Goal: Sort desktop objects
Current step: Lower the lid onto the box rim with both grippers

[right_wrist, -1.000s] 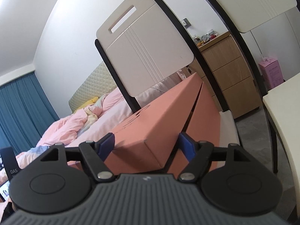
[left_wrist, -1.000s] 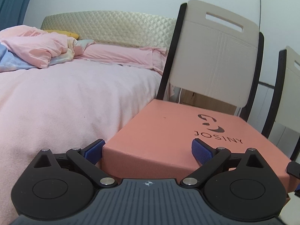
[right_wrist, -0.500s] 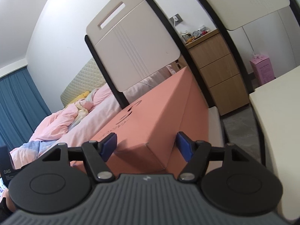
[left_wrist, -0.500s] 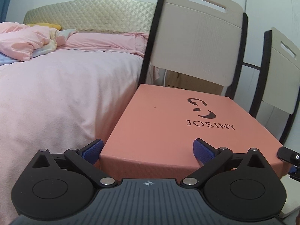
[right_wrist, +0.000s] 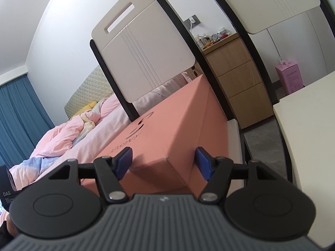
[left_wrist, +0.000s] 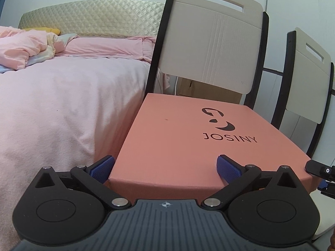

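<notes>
A salmon-pink JOSINY box (left_wrist: 188, 138) lies flat over the seat of a chair (left_wrist: 211, 41). My left gripper (left_wrist: 165, 167) straddles the box's near left corner, one blue pad beside its left face, the other on its lid. My right gripper (right_wrist: 163, 163) is clamped on the box's (right_wrist: 167, 133) other near corner, one pad on the lid, one on the side wall. The right gripper's tip (left_wrist: 320, 169) also shows at the right edge of the left wrist view.
A bed with pink covers (left_wrist: 62, 96) sits close on the left of the chair. A second chair (left_wrist: 307, 77) stands on the right. A cream table edge (right_wrist: 309, 146), a wooden drawer unit (right_wrist: 236, 79) and a pink carton (right_wrist: 290, 77) are to the right.
The box has come down and levelled onto the chair seat, with both grippers still on its near corners. The chair back now sits higher in both views.
</notes>
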`<state>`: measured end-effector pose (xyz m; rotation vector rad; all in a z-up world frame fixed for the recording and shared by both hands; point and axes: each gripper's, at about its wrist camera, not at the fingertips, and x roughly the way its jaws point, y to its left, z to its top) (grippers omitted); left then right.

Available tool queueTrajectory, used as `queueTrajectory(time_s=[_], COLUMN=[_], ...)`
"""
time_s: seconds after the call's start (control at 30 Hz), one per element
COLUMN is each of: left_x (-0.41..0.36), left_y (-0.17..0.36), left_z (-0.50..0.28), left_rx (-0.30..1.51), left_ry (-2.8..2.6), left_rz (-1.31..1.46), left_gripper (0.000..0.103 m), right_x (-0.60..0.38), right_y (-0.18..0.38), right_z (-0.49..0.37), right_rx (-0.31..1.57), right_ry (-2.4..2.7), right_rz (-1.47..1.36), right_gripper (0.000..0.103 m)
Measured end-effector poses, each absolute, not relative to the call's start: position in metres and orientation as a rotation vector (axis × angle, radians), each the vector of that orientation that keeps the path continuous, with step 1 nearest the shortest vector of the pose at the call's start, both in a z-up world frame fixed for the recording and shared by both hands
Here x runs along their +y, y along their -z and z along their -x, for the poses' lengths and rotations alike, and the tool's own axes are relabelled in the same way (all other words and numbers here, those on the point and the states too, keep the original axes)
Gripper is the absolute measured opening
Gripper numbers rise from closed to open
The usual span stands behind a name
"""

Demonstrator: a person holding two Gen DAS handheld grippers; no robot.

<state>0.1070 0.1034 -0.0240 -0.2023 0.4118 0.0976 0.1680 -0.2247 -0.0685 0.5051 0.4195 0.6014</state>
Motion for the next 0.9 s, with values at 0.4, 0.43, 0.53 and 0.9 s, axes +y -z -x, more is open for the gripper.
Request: queueTrajectory(time_s=[0.4,0.43,0.53,0.9], left_x=[0.092,0.091,0.091,0.098], left_y=[0.023,0.023,0.024,0.025], left_z=[-0.105,-0.105,-0.110,-0.109], left_rx=[0.405,0.404,0.405,0.409], left_ry=[-0.111,-0.114,-0.127,-0.130], left_rz=[0.160,0.156,0.145,0.141], left_gripper=[0.103,0.103,0.103,0.103], right_x=[-0.239,-0.239,-0.237,-0.230], right_y=[0.070,0.071,0.075,0.076], right_z=[-0.157,-0.158,-0.163,-0.158], right_rx=[0.443,0.447,0.459,0.491], right_ry=[-0.597,-0.598,-0.596,-0.604], right_rz=[-0.519,-0.523,-0.536,-0.526], right_gripper=[0.060,0.060,0.059,0.057])
